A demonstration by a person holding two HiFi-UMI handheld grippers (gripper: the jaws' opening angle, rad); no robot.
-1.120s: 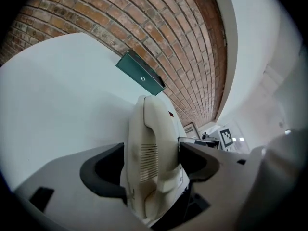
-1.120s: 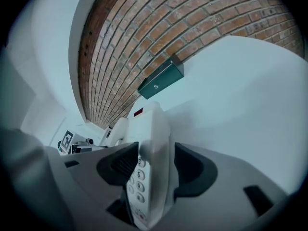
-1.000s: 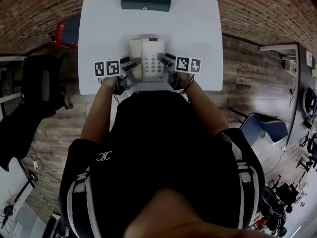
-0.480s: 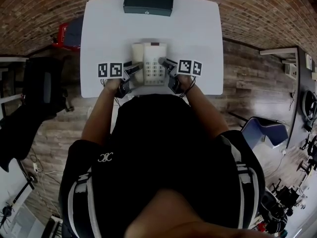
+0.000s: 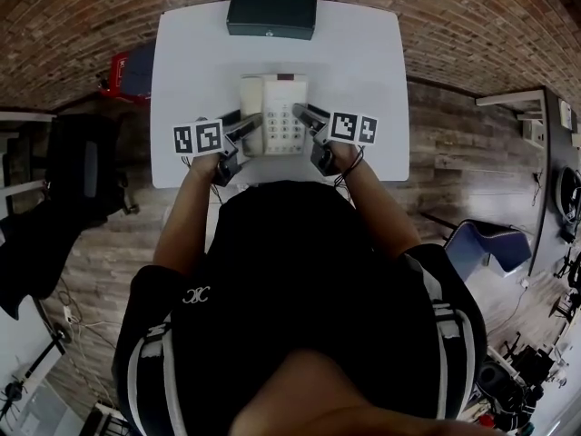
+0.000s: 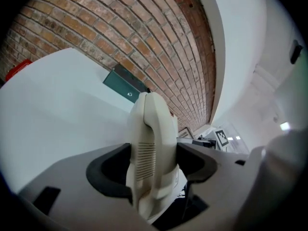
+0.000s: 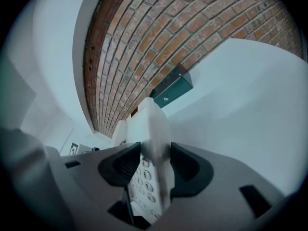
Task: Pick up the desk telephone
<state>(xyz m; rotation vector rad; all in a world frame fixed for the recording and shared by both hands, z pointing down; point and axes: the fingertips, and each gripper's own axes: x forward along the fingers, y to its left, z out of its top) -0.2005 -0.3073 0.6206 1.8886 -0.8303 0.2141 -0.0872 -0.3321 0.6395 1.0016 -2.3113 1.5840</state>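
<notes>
The cream desk telephone (image 5: pixel 275 114) hangs over the white table (image 5: pixel 363 53), near its front edge, gripped from both sides. My left gripper (image 5: pixel 247 125) is shut on its handset side. In the left gripper view the dark pads press the ribbed handset (image 6: pixel 150 143), with the left gripper (image 6: pixel 151 165) around it. My right gripper (image 5: pixel 304 114) is shut on the keypad side. In the right gripper view the right gripper (image 7: pixel 155 165) clamps the telephone's edge (image 7: pixel 151 129) beside the number keys. Both pairs of jaws have just been closing on the telephone.
A dark green box (image 5: pixel 271 14) stands at the table's far edge, also seen as the green box (image 6: pixel 124 84) and the green box (image 7: pixel 174 91). A brick wall runs behind it. A black chair (image 5: pixel 77 166) is at the left, a blue chair (image 5: pixel 490 243) at the right.
Both grippers have closed in on the telephone's sides and risen a little with it, away from the table's front edge.
</notes>
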